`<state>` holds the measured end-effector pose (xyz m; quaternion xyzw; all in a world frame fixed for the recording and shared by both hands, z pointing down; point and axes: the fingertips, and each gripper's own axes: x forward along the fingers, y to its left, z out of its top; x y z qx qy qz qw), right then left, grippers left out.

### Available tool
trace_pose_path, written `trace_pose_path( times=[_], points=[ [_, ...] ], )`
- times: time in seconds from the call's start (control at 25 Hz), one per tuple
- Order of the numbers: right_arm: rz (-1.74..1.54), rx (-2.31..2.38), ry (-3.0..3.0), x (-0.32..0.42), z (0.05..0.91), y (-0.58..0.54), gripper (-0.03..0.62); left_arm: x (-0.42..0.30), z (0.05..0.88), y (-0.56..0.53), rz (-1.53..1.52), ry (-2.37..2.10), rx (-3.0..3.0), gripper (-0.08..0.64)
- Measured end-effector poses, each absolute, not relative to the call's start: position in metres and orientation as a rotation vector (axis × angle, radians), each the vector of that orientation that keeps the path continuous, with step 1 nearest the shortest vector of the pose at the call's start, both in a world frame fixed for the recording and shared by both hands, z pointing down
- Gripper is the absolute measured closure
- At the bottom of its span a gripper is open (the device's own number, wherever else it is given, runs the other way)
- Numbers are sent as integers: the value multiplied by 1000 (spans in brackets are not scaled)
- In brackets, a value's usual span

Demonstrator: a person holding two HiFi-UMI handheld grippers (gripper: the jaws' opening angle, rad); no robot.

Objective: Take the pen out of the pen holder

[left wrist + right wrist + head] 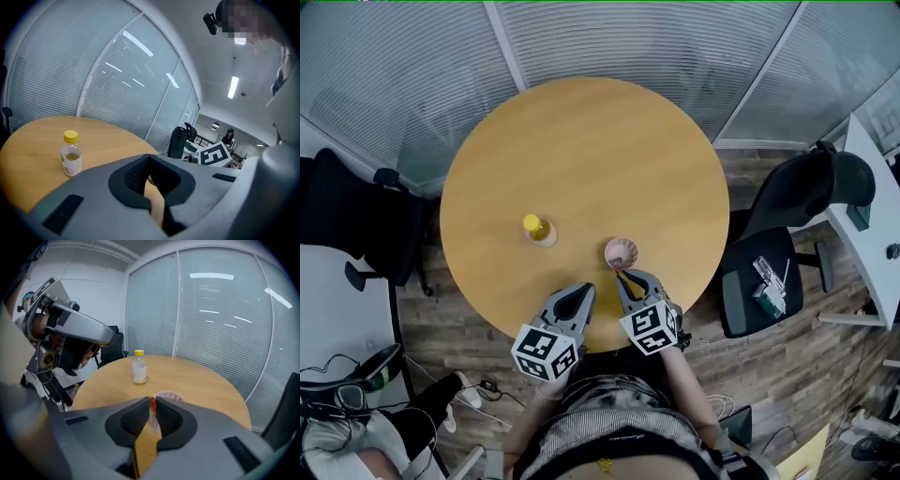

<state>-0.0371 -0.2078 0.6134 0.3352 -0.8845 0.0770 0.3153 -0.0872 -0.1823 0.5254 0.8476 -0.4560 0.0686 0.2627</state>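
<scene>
Jaws of right gripper (153,400) tight on red pen (152,404) over pen holder (171,396); left gripper (149,157) closed, empty.

Pen holder (622,251): small round cup, pale pink, ribbed wall, open mouth up. Standing upright on table (581,141) near its front edge. Pen (152,404): slim, red end showing, roughly upright at holder's mouth, pinched between jaws of right claw (152,401). Rest of pen hidden behind jaws.
</scene>
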Motion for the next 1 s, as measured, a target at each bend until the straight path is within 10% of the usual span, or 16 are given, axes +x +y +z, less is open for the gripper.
trace_pose_path(
  times=[1.0],
  points=[
    [54, 784, -2274, -52, 646, -223, 489, -92, 540, -184, 200, -1268, 2230, 557]
  ],
)
